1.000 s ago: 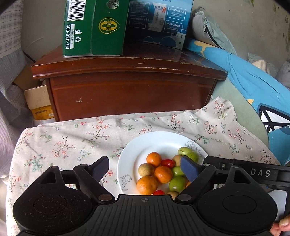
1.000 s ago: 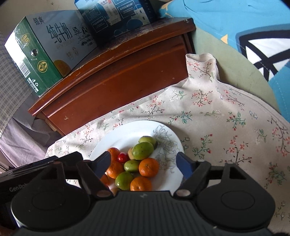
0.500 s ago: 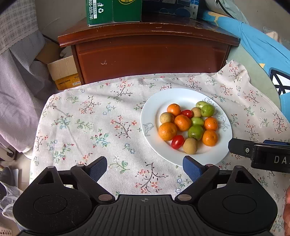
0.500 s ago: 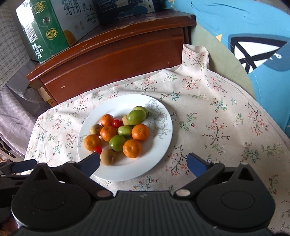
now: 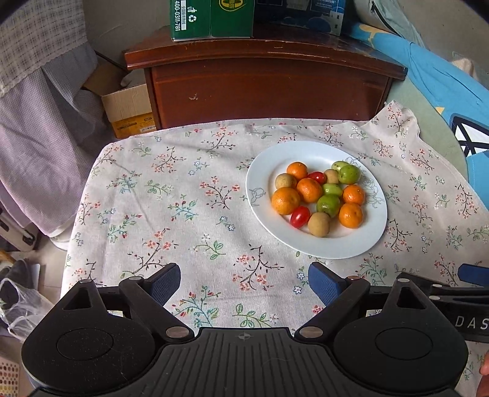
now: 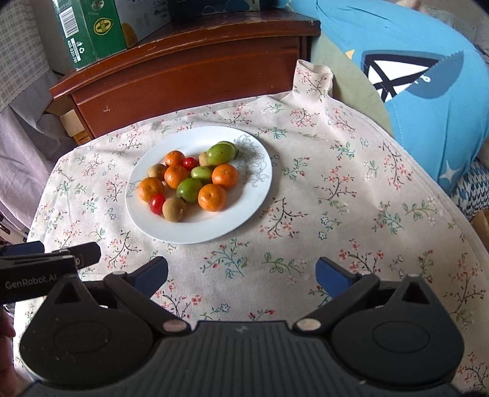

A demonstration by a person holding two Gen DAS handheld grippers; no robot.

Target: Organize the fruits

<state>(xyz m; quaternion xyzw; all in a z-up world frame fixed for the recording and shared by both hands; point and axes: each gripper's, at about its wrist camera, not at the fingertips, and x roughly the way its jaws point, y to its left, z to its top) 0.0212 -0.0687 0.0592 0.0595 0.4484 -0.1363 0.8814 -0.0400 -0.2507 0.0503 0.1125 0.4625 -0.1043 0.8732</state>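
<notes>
**Hovering grippers, fruit piled on one plate**

Spreading wide over the near edge of the floral tablecloth (image 5: pixel 183 213), the left gripper (image 5: pixel 244 282) holds nothing between its blue-padded fingers. The right gripper (image 6: pixel 241 273) hangs just beside it over the same cloth, its fingers equally far apart and empty.

Farther in, a white plate (image 6: pixel 250 195) lies flat on the cloth, apart from both grippers. All the fruit sits on it in one touching cluster: five oranges (image 6: pixel 212 197), four green fruits (image 6: pixel 189 189), three brownish kiwi-like fruits (image 6: pixel 174 209) and two cherry tomatoes (image 6: pixel 157 203).

Beyond the table stands a dark wooden cabinet (image 5: pixel 269 88), a green carton (image 5: pixel 211 18) and a dark blue box (image 5: pixel 305 15) on its top. A blue patterned cushion (image 6: pixel 428 76) lies to the right.
</notes>
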